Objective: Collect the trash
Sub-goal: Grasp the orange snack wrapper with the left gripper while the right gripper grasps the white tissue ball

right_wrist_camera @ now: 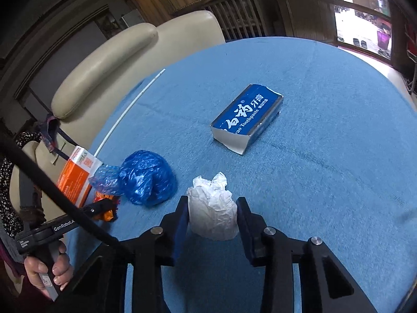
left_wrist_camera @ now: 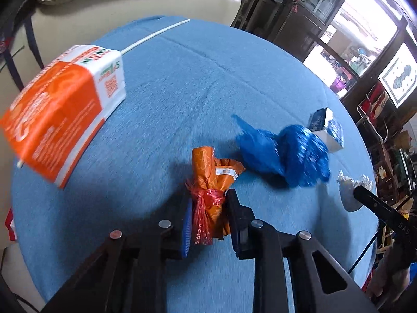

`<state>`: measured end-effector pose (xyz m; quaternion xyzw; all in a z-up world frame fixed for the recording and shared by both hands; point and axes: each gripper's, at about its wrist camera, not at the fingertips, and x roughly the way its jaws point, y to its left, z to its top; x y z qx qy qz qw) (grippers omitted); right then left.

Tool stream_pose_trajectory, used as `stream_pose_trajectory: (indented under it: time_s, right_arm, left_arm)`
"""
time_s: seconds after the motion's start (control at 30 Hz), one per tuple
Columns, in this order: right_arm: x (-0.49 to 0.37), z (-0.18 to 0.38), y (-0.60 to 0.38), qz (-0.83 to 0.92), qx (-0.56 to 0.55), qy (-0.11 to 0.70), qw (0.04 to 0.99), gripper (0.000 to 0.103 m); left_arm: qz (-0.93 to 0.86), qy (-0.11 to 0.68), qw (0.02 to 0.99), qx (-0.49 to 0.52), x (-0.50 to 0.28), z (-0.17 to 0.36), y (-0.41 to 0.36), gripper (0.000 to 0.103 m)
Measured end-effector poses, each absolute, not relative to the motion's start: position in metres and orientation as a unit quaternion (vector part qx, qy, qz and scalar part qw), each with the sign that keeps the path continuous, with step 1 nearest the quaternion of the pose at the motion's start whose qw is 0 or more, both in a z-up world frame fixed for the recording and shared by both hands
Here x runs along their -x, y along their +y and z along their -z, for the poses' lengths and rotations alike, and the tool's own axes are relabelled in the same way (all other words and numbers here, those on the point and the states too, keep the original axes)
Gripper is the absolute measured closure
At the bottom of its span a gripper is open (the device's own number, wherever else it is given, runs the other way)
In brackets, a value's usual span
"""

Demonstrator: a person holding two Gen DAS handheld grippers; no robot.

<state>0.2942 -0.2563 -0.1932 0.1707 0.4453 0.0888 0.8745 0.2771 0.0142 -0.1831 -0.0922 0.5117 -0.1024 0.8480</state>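
Note:
My left gripper (left_wrist_camera: 209, 203) is shut on an orange wrapper bundle (left_wrist_camera: 211, 180) tied with red string, both pads pressing its sides on the blue tablecloth (left_wrist_camera: 169, 83). My right gripper (right_wrist_camera: 211, 208) is shut on a crumpled white paper wad (right_wrist_camera: 212, 208), seen at the right edge (left_wrist_camera: 348, 195) of the left wrist view. A crumpled blue plastic bag (right_wrist_camera: 146, 180) lies between the two grippers. A blue toothpaste box (right_wrist_camera: 247, 118) lies farther out on the cloth. An orange and white box (left_wrist_camera: 60, 114) rests at the left.
A thin white stick (right_wrist_camera: 125, 112) lies along the cloth's far left edge. A cream leather chair (right_wrist_camera: 104, 70) stands behind the round table. A person's hand (right_wrist_camera: 47, 268) grips the left tool's handle. Dark wooden cabinets (left_wrist_camera: 325, 0) and windows line the right side.

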Motion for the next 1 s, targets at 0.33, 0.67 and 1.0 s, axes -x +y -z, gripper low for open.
stream_pose_trajectory:
  time_s: [0.33,0.67,1.0]
  right_arm:
    - [-0.235,0.17,-0.258,-0.091,-0.181,0.418,0.885,0.064]
    - [-0.167,0.15,-0.271,-0.074,-0.199,0.386,0.898,0.064]
    - [-0.105,0.124,-0.287,-0.056,-0.206,0.35,0.912,0.064]
  left_arm:
    - [0.105,0.465,0.878,0.048,-0.211,0.145,-0.003,0.077]
    - [0.127,0.402,0.906,-0.032,-0.15,0.097,-0.045,0.077]
    - [0.134,0.357,0.922,-0.073,-0.102,0.067,-0.067,0.077]
